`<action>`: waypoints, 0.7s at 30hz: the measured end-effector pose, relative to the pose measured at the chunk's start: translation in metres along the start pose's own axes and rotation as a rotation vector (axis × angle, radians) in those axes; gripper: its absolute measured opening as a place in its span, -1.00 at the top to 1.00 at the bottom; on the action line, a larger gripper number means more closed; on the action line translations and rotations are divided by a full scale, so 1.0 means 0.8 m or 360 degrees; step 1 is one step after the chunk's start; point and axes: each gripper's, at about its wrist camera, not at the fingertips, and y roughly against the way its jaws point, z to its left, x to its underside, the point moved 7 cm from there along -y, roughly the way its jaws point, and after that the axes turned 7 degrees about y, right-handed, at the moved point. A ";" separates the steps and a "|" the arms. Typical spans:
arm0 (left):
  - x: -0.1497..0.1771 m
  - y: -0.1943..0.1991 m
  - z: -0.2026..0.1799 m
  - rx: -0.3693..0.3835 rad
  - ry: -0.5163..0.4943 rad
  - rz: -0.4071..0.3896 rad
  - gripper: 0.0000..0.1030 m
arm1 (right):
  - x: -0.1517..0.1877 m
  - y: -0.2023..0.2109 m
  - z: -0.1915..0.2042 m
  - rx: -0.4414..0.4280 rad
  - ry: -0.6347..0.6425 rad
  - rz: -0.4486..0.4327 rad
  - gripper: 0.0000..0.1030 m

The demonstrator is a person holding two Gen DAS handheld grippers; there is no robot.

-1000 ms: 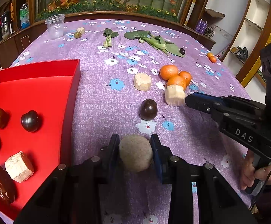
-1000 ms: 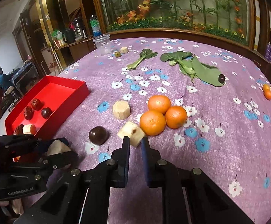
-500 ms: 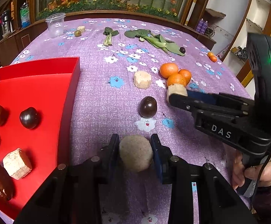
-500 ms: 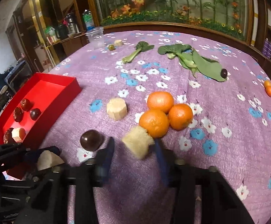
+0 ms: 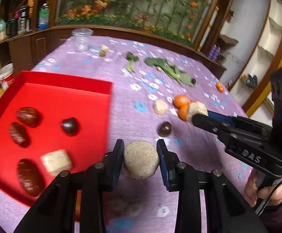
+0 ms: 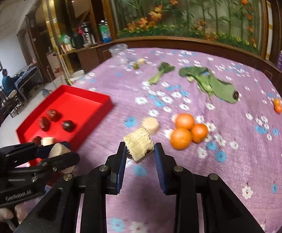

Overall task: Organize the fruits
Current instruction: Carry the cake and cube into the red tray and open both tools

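Two grippers clamped: left (image 5: 141,156) on round chunk (image 5: 141,158), "DAS"-marked right (image 6: 139,151) on fibrous chunk (image 6: 139,143).

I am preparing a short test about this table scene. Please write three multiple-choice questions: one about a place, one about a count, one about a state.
1. Where is the red tray?
A. left part of the table
B. far right edge
C. on a shelf

2. How many oranges lie together mid-table?
A. one
B. three
C. six

3. What is the right gripper doing?
A. standing open and empty
B. holding a pale fibrous chunk
C. holding an orange

Answers: 1 A, the tray sits left in both views. 2 B, three touch in a cluster. 3 B, the chunk sits between its fingers.
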 end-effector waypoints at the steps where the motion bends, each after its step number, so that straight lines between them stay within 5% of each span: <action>1: -0.004 0.009 0.011 -0.0012 0.0031 -0.0028 0.35 | -0.005 0.003 0.009 -0.0014 0.0016 -0.0009 0.39; 11: -0.027 0.067 0.141 -0.0182 0.0365 -0.0194 0.35 | -0.043 -0.017 0.108 -0.0180 0.0194 0.0010 0.39; 21: -0.026 0.074 0.221 -0.0353 0.0491 -0.0231 0.35 | -0.046 -0.093 0.159 -0.0210 0.0270 0.0169 0.39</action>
